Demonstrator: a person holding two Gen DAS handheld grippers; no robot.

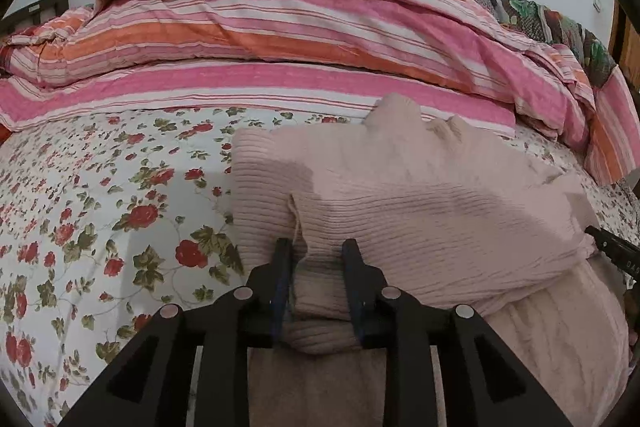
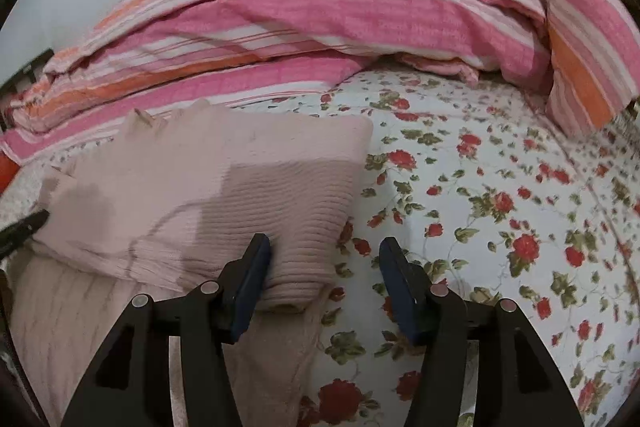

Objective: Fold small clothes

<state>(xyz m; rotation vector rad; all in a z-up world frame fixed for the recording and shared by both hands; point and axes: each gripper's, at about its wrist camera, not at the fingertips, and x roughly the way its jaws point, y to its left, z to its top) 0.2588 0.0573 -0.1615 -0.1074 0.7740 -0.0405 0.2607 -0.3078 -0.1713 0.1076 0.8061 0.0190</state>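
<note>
Left wrist view: the left tool [image 1: 318, 255] pinches a fold of the pale pink ribbed knit sweater [image 1: 400, 203], which lies on the rose-print bed sheet [image 1: 100, 195] before the pink-and-orange striped duvet [image 1: 280, 39].

Right wrist view: the right tool [image 2: 325, 255] stands open, its left finger touching the sweater's [image 2: 224, 195] near corner.

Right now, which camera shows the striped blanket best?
The left wrist view: the striped blanket runs nearly unbroken across the bed behind the pink sweater. The right wrist view shows the same blanket, but bunched, tilted, and with its right end blurred.
</note>
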